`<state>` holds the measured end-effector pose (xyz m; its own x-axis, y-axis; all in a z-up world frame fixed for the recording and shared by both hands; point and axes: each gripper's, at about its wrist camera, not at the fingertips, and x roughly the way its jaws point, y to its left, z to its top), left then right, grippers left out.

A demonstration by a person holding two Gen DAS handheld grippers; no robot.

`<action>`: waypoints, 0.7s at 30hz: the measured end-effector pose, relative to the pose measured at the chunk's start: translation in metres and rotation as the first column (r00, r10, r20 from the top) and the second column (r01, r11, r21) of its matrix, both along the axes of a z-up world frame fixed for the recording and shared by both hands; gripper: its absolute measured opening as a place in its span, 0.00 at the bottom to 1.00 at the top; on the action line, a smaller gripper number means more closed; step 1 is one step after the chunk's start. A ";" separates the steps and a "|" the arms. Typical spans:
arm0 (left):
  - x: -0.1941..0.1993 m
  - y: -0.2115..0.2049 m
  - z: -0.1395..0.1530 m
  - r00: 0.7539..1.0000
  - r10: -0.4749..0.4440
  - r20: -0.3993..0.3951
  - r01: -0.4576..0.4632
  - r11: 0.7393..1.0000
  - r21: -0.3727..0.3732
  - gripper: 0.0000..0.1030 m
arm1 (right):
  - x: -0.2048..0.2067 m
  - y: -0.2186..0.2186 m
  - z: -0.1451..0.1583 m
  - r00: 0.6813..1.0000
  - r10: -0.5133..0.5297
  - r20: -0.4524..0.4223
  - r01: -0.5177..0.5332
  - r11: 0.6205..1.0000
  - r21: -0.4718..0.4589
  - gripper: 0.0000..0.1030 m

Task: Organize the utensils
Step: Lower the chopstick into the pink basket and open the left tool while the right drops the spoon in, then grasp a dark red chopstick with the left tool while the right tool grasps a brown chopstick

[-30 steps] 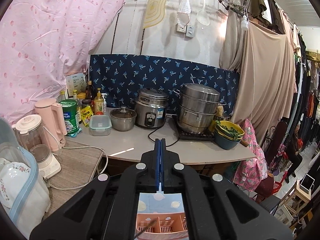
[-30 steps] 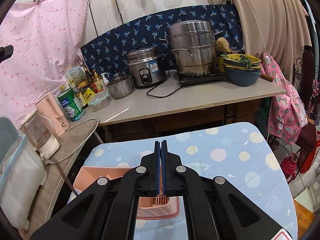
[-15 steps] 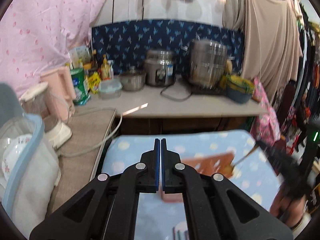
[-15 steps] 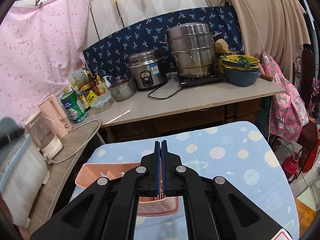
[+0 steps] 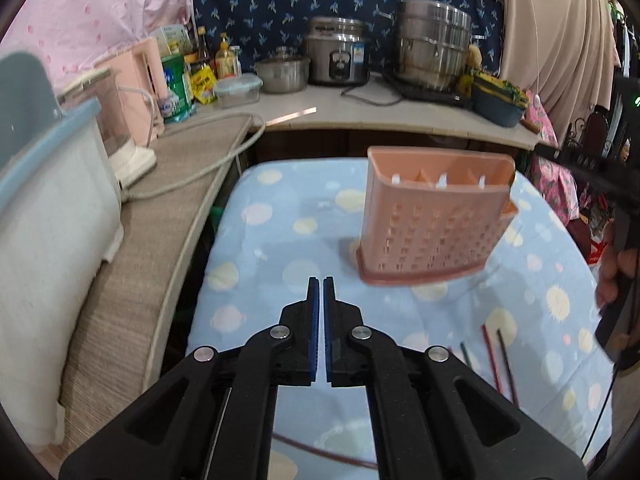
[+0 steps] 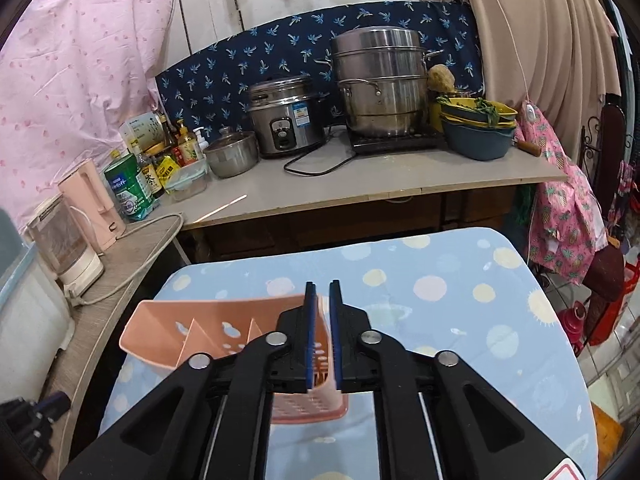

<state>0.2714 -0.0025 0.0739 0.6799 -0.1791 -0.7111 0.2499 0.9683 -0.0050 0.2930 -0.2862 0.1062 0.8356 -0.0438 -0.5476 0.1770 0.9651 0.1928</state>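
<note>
A pink slotted utensil holder (image 5: pixel 432 224) stands on the blue dotted tablecloth (image 5: pixel 280 240), its compartments empty. My right gripper (image 6: pixel 322 286) straddles the right end wall of the holder (image 6: pixel 208 328). Its jaws are opening, with the thin wall in the narrow gap between the pads. My left gripper (image 5: pixel 321 280) is shut with nothing in it, low over the cloth just in front of the holder. Several red and dark chopsticks (image 5: pixel 490 356) lie on the cloth to its right, and one more (image 5: pixel 320 450) shows beneath its body.
A counter (image 6: pixel 360 188) behind the table carries a rice cooker (image 6: pixel 286 120), a stacked steamer (image 6: pixel 380 88), bowls (image 6: pixel 476 136) and bottles. A side counter at left holds a blender (image 5: pixel 120 128) and a covered dish rack (image 5: pixel 44 184). A hand (image 5: pixel 616 272) grips the right tool.
The left gripper has dropped from facing the counter to low over the table, still shut. The right gripper's jaws have parted slightly around the holder's end wall.
</note>
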 end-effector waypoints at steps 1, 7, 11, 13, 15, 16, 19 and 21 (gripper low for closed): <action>-0.002 0.001 -0.006 1.000 0.002 -0.010 -0.002 1.000 0.003 0.02 | -0.008 0.000 0.000 1.000 0.003 0.006 -0.003 1.000 0.002 0.21; -0.025 0.011 -0.047 0.997 0.026 -0.078 -0.023 0.999 0.036 0.10 | -0.065 0.014 -0.014 0.999 0.048 -0.015 -0.048 0.999 -0.006 0.24; -0.045 0.019 -0.068 0.992 0.049 -0.113 -0.044 0.998 0.054 0.13 | -0.111 0.033 -0.040 0.992 0.101 -0.074 -0.101 0.995 -0.002 0.24; -0.056 0.022 -0.076 0.990 0.076 -0.120 -0.068 0.995 0.072 0.21 | -0.133 0.046 -0.054 0.987 0.126 -0.098 -0.128 0.992 -0.013 0.24; -0.067 0.025 -0.082 0.989 0.099 -0.114 -0.089 0.992 0.093 0.29 | -0.153 0.061 -0.069 0.978 0.164 -0.129 -0.167 0.986 -0.011 0.24; -0.072 0.025 -0.085 0.988 0.107 -0.114 -0.095 0.990 0.102 0.31 | -0.162 0.070 -0.077 0.973 0.183 -0.144 -0.187 0.982 -0.016 0.24; -0.087 0.029 -0.094 0.984 0.122 -0.131 -0.107 0.988 0.111 0.32 | -0.184 0.095 -0.095 0.952 0.252 -0.171 -0.258 0.966 -0.010 0.24; -0.096 0.032 -0.099 0.980 0.132 -0.146 -0.117 0.987 0.110 0.32 | -0.195 0.112 -0.107 0.936 0.297 -0.187 -0.303 0.953 -0.005 0.24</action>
